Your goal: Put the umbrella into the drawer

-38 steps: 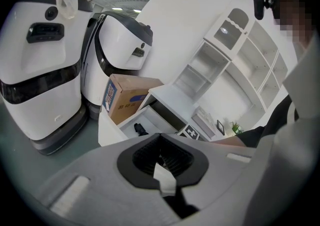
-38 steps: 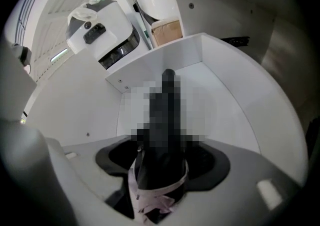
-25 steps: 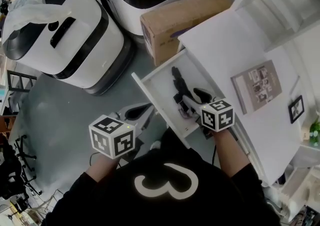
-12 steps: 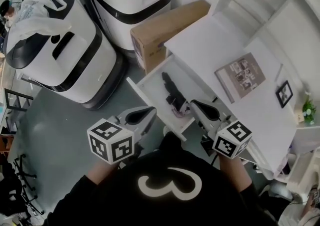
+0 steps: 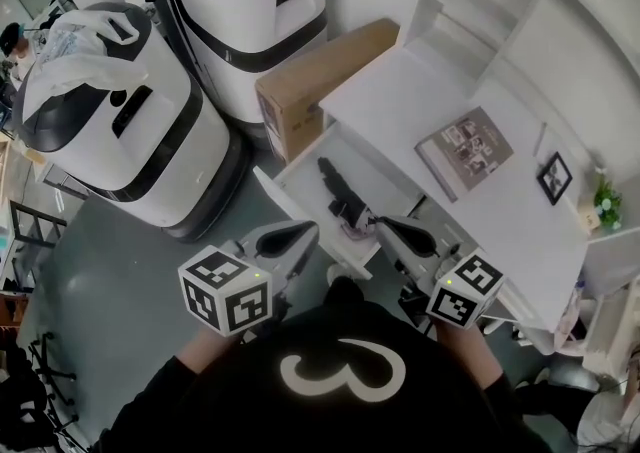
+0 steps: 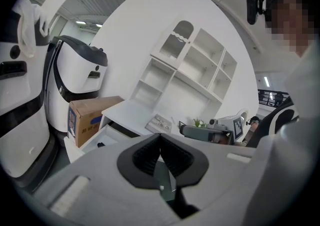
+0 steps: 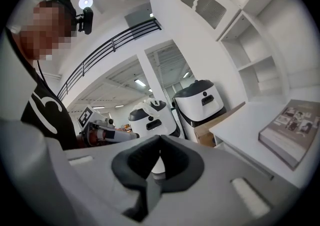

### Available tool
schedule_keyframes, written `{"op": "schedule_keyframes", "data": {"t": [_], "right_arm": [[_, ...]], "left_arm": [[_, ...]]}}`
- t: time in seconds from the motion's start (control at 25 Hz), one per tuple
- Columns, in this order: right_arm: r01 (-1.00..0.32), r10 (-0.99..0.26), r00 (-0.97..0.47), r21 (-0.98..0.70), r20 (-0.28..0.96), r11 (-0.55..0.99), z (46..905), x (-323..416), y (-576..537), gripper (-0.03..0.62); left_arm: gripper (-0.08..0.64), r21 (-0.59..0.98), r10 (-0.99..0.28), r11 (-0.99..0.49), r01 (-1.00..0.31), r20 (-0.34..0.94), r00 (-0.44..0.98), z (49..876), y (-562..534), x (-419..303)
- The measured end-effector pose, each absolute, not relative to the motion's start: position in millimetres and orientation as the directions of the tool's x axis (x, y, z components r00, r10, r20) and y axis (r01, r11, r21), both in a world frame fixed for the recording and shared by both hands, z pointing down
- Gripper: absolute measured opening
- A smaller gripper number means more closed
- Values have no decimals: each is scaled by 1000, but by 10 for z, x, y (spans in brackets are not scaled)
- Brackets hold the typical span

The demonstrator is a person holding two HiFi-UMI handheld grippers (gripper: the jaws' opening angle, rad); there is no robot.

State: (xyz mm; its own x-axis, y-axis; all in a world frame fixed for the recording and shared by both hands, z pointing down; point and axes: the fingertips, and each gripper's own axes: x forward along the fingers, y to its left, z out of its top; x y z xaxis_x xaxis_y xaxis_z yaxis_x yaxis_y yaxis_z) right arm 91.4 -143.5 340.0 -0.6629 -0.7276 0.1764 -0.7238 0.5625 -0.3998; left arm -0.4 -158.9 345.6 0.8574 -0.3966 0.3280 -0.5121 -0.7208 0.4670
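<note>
Though the umbrella [image 5: 340, 199] lies in the drawer [image 5: 372, 181], it looks light and stiff, best held mid-body; left gripper [image 5: 303, 230] and right gripper [image 5: 382, 225] are clenched, empty, near the drawer

The head view looks steeply down on the drawer [image 5: 300, 191] and table [image 5: 400, 91]. Both gripper views look roughly level along their own jaws, sharing that table.

The umbrella [image 5: 339, 198] is black, the drawer [image 5: 304, 185] white, the cardboard box [image 5: 322, 69] brown, the desk [image 5: 415, 99] white.
</note>
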Motion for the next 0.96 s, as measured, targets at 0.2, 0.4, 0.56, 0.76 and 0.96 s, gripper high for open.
{"op": "schedule_keyframes", "data": {"t": [0.2,0.4,0.56,0.76,0.96], "right_arm": [[-734,-728,-657,-385,194,560,3411,859,-1364,3],[-722,-714,-672,-386,198,573,3421,800,-1347,3],[-706,-699,-688,-399,193,585,3438,725,-1341,2],[-689,-684,-704,-414,190,595,3441,652,-1338,3],[-683,-677,-711,-415,191,601,3454,607,-1301,3]], "left_arm": [[9,452,-404,-729,-514,323,856,3412,-1525,-41],[9,453,-411,-722,-522,326,852,3422,-1499,-73],[9,450,-417,-722,-526,323,849,3397,-1492,-101],[9,450,-420,-722,-526,319,850,3379,-1476,-125],[9,448,-416,-727,-521,317,852,3377,-1422,-134]]}}
